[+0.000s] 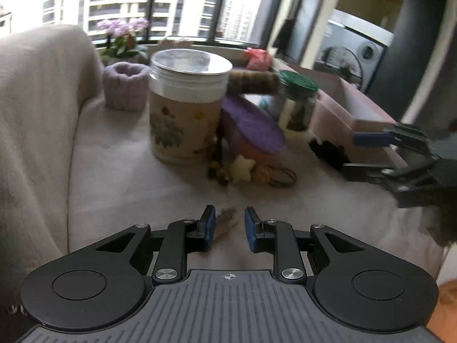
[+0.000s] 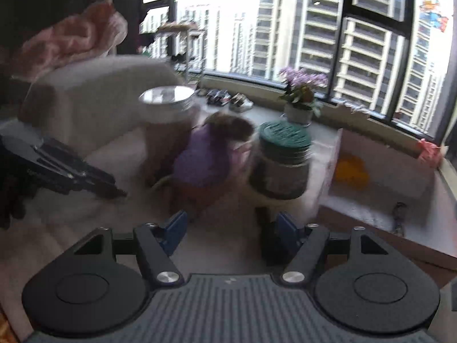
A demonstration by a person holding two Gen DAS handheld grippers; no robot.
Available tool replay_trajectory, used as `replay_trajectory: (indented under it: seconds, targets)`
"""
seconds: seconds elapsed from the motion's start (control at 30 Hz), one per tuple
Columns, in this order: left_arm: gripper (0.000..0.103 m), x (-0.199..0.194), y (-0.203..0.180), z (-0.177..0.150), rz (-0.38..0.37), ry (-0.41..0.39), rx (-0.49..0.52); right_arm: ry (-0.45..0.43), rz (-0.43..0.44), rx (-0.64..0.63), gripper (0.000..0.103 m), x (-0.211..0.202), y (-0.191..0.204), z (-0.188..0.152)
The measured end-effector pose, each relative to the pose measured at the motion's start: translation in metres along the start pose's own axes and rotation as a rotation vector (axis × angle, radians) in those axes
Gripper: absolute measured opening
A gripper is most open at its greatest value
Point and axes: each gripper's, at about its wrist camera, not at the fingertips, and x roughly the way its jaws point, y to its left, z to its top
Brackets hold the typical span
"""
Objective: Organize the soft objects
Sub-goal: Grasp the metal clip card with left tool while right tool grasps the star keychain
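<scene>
On a beige blanket-covered sofa seat (image 1: 120, 154) lies a pile of soft things: a purple plush (image 1: 251, 123), a yellow star (image 1: 242, 168), a brown striped roll (image 1: 252, 81) and a lilac knitted ring (image 1: 124, 84). My left gripper (image 1: 230, 224) is open and empty above a small brown scrap (image 1: 227, 217). My right gripper (image 2: 231, 228) is open and empty in front of the purple plush (image 2: 204, 160); it also shows in the left wrist view (image 1: 368, 153), beside a black soft item (image 1: 331, 151). Both views are blurred.
A tall jar with a clear lid (image 1: 188, 105) and a green-lidded jar (image 1: 298, 100) stand in the pile. A pink open box (image 2: 380, 194) with something yellow inside sits right of them. A windowsill with a flower pot (image 2: 300, 97) runs behind.
</scene>
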Motion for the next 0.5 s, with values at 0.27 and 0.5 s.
replay_trajectory:
  seconds: [0.27, 0.5]
  targets:
    - [0.025, -0.011, -0.020, -0.008, -0.017, -0.001, 0.068, 0.089, 0.110, 0.015, 0.069, 0.064, 0.017, 0.027]
    - [0.025, -0.014, -0.010, 0.000, 0.078, -0.037, 0.087, 0.131, 0.123, -0.042, 0.005, 0.065, 0.031, 0.024]
